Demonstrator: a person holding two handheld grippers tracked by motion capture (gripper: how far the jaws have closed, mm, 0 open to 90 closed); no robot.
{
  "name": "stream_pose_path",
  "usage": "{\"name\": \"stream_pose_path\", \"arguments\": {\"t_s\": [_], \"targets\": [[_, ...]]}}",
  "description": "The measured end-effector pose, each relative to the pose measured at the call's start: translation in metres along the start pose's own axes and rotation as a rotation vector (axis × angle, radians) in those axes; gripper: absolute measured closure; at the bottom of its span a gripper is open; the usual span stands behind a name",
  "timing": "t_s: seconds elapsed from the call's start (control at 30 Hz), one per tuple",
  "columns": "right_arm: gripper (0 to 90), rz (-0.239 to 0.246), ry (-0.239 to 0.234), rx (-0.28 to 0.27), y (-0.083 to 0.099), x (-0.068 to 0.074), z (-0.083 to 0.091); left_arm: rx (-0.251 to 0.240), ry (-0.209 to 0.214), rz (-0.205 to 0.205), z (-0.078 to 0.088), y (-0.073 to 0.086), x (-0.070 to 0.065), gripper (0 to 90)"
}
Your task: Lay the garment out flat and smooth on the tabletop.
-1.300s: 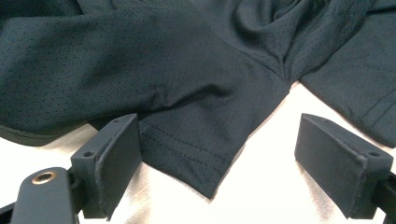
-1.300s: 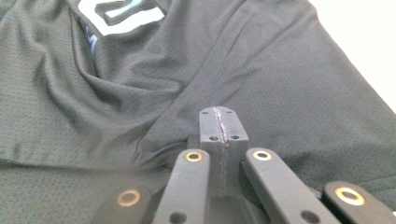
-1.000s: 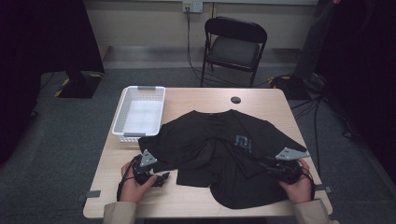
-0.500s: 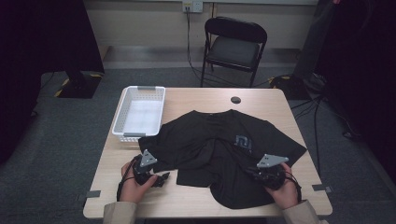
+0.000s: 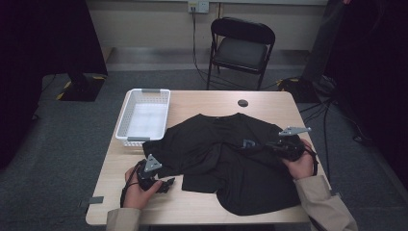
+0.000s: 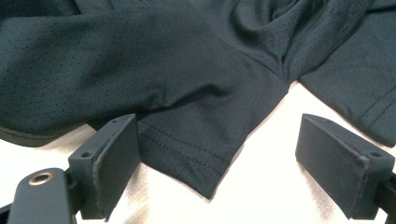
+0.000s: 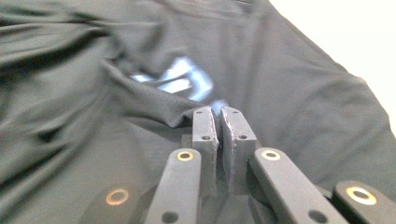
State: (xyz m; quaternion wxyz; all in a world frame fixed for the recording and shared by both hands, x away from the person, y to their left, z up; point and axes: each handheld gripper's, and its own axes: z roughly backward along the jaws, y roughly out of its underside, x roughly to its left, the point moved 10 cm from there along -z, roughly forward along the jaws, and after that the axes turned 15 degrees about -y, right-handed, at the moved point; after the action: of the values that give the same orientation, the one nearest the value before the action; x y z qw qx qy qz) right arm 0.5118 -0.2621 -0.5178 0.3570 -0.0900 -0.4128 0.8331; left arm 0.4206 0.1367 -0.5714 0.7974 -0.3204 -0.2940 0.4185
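The black shirt (image 5: 231,159) lies spread and rumpled across the middle of the table (image 5: 192,211), and everything else is placed from it.

Nearest the person, just off the shirt's near left corner, the left gripper (image 5: 161,184) rests low on the wood with its jaws released and wide apart. In the left gripper view a hemmed sleeve edge (image 6: 187,158) lies between them, untouched. To take it well, the jaws probably need to slide forward so the stitched hem sits deep between the pads before closing, catching both layers and not just the tip.

On the shirt's right side, the right gripper (image 5: 262,146) is clenched on a fold of fabric (image 7: 187,109) near the pale printed logo (image 7: 180,79). The pinch looks shallow, so a slow, low pull would likely keep the cloth from slipping out.

Beyond the shirt's far left corner, touching it, stands the white basket (image 5: 126,122), which looks empty. Past the table stands a folding chair (image 5: 240,48).
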Motion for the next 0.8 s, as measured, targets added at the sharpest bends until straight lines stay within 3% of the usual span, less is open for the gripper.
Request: {"name": "stream_pose_path", "arguments": {"t_s": [0.13,0.2,0.23,0.3,0.33,0.4,0.53,0.63,0.73,0.8], "targets": [[75.9,-0.051,0.074,0.015,0.003,-0.031,-0.011,0.0,0.0,-0.001,0.0,0.0,0.0,13.4],[65.6,-0.059,0.128,0.013,0.005,-0.042,-0.01,0.0,0.0,-0.002,0.0,0.0,0.0,13.4],[64.4,-0.062,0.164,0.004,0.004,-0.045,-0.005,0.0,0.0,-0.002,0.0,0.0,0.0,13.4],[60.2,-0.064,0.16,-0.031,0.003,-0.042,0.004,0.0,0.0,-0.002,0.0,0.0,0.0,13.4],[57.8,-0.056,0.168,-0.042,0.004,-0.039,0.01,0.0,0.0,-0.001,0.0,0.0,0.0,13.4],[57.3,-0.026,0.134,-0.055,0.008,-0.025,0.018,0.0,-0.001,-0.002,0.0,0.0,0.0,13.4],[53.1,0.011,0.048,-0.063,0.031,0.018,0.026,0.0,-0.001,-0.002,0.0,0.0,0.0,13.4],[57.5,0.047,-0.019,-0.016,0.06,0.051,0.022,0.0,-0.001,-0.001,0.0,0.0,0.0,13.3],[59.2,0.067,-0.024,0.057,0.086,0.066,0.017,0.0,-0.001,-0.001,0.0,0.0,0.0,13.2],[60.4,0.075,0.002,0.07,0.091,0.066,0.019,0.0,-0.001,-0.001,0.0,0.0,0.0,13.2]]}}
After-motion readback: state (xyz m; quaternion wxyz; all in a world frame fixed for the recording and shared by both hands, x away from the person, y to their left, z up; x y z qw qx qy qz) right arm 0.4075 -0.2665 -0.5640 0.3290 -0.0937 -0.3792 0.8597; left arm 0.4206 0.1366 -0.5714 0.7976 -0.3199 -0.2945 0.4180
